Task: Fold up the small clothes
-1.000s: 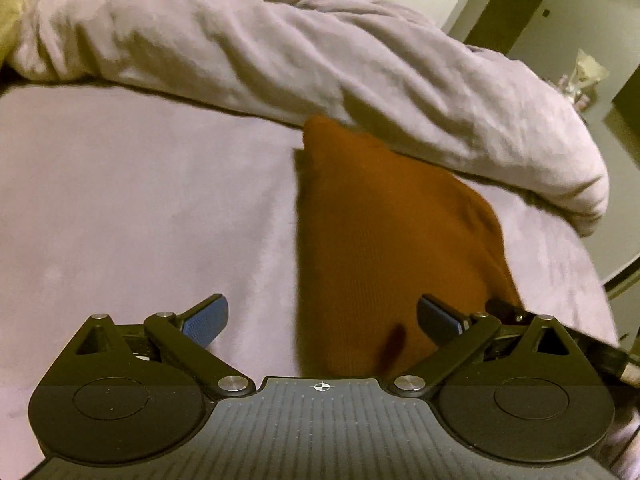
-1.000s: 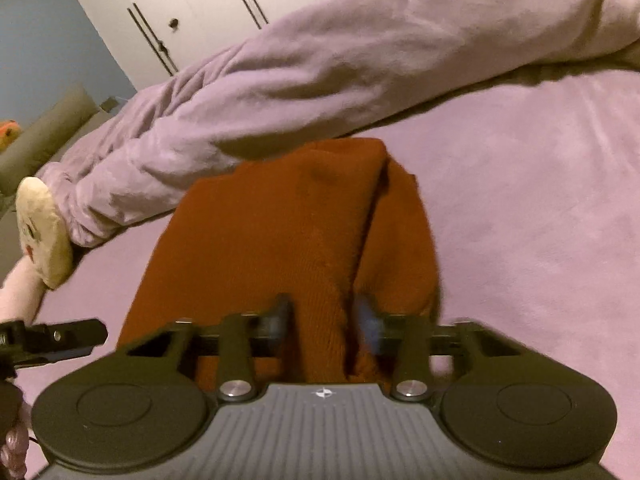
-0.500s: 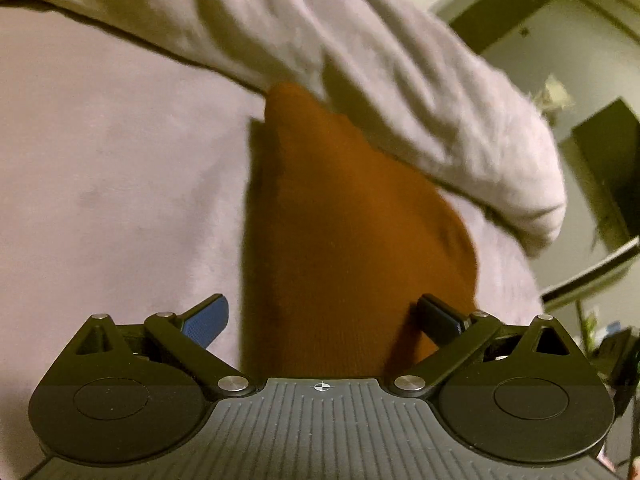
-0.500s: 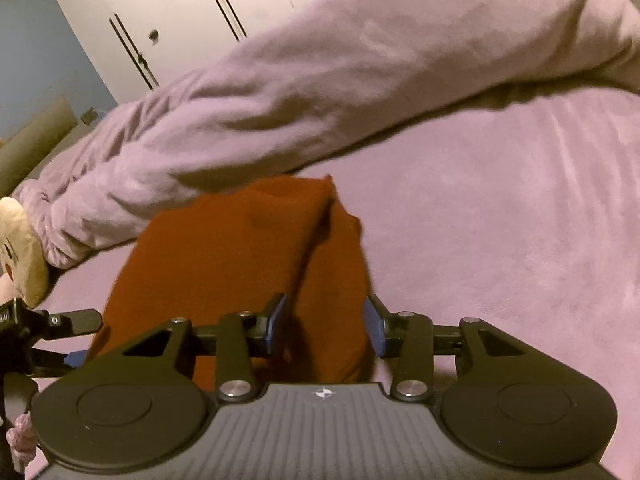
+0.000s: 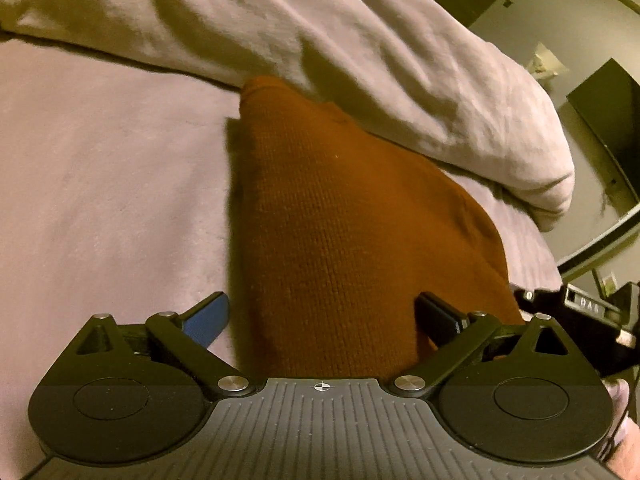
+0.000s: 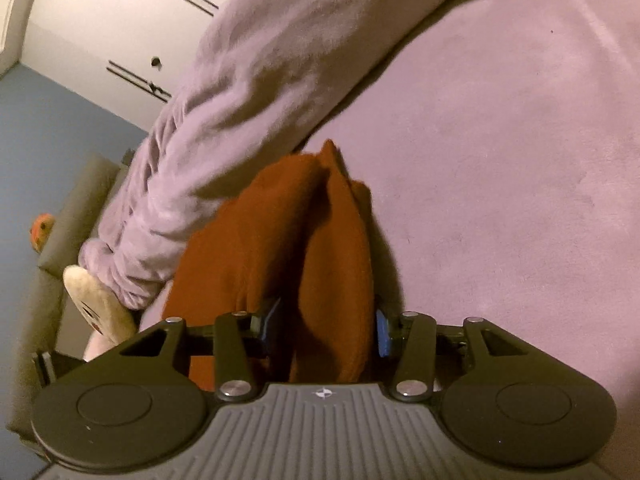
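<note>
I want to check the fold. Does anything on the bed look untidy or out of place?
Yes. In the right wrist view the rust-brown knit garment is bunched into two raised ridges rather than lying flat, and its far end is tucked under the rumpled lilac blanket.

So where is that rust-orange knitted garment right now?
The orange garment lies on the pale purple bed cover, its far end against the bunched blanket. Its near end sits between the fingers of both grippers, left and right.
</note>
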Motion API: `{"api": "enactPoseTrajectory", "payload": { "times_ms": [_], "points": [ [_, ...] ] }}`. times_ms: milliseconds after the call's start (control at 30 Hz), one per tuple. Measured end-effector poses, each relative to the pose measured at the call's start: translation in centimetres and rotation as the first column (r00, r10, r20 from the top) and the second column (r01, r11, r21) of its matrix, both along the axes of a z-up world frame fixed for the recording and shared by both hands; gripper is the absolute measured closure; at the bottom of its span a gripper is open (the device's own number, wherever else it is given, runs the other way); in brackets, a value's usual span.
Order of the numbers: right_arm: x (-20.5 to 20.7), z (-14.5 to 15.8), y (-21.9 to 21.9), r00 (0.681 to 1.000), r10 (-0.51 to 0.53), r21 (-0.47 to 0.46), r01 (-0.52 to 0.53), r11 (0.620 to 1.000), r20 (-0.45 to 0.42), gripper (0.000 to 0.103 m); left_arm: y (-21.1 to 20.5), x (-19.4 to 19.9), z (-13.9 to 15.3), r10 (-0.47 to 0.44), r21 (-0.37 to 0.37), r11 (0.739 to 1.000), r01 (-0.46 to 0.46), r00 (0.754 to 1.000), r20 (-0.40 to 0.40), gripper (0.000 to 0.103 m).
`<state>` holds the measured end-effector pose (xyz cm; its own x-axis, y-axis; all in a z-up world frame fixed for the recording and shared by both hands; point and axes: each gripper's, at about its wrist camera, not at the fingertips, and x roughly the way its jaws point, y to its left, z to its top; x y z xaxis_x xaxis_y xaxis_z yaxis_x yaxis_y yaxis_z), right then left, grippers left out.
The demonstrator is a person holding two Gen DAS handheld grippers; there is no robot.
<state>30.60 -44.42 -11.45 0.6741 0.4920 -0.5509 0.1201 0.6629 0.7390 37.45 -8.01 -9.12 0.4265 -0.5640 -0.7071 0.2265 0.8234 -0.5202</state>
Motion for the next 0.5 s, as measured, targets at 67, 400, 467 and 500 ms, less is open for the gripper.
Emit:
{"api": "enactPoseTrajectory", "payload": {
  "times_ms": [67,400,467,500],
  "points": [
    [0.1,-0.4,-0.8,1.000,-0.029,0.048,0.029,0.998,-0.005,0.055,0.1,0.0,-0.1,-0.004,-0.003,1.000,0.004,1.000,0.000,0.002],
    [1.9,-0.5,0.7,0.997,0.074,0.077,-0.074,0.994,-0.003,0.023,-0.3,0.8,-0.4,-0.020,-0.021,1.000,0.020,1.000,-0.016,0.002],
    [2.3,-0.4,0.9,0.996,0.094,0.081,-0.093,0.992,-0.011,0.023,-0.2,1.1,-0.4,-0.020,-0.031,0.999,0.019,0.999,-0.027,0.002],
    [2.5,-0.4,0.7,0.995,0.095,0.102,-0.094,0.990,-0.012,0.023,0.0,1.2,-0.5,-0.020,-0.041,0.999,0.019,0.999,-0.032,0.002]
  ]
}}
